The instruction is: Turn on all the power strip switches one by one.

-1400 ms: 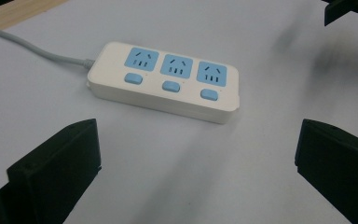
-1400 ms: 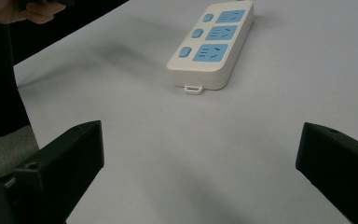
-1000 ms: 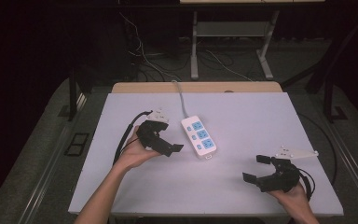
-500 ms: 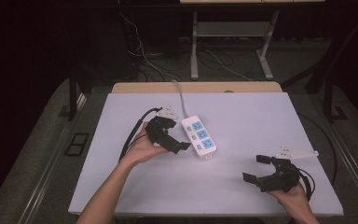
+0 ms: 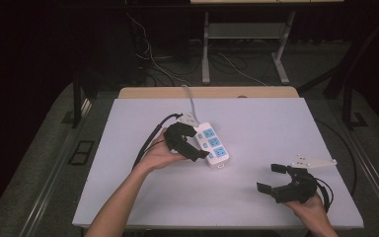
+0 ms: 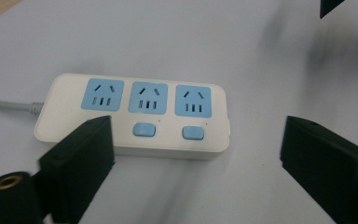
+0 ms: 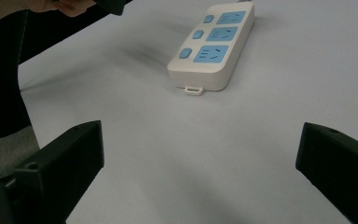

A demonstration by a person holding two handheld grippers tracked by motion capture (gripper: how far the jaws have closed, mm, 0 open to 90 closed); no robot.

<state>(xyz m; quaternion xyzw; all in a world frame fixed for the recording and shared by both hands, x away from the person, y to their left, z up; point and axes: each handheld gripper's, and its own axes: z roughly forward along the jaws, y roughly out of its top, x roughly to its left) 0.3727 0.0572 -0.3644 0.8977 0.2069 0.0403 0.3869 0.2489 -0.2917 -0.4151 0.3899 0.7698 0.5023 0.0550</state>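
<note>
Left claw (image 5: 193,148) has just been narrowing but stays spread at 9 o'clock of the power strip (image 5: 212,146) mid-surface (image 5: 256,123), nothing pinched, so it might just shove it sideways instead of gripping.

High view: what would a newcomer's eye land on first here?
The white power strip with blue sockets, lying near the middle of the pale table, stands out most. The left tool sits right beside it, jaws open and just closing a little, with nothing between them. The right tool rests open near the table's front right corner.
</note>
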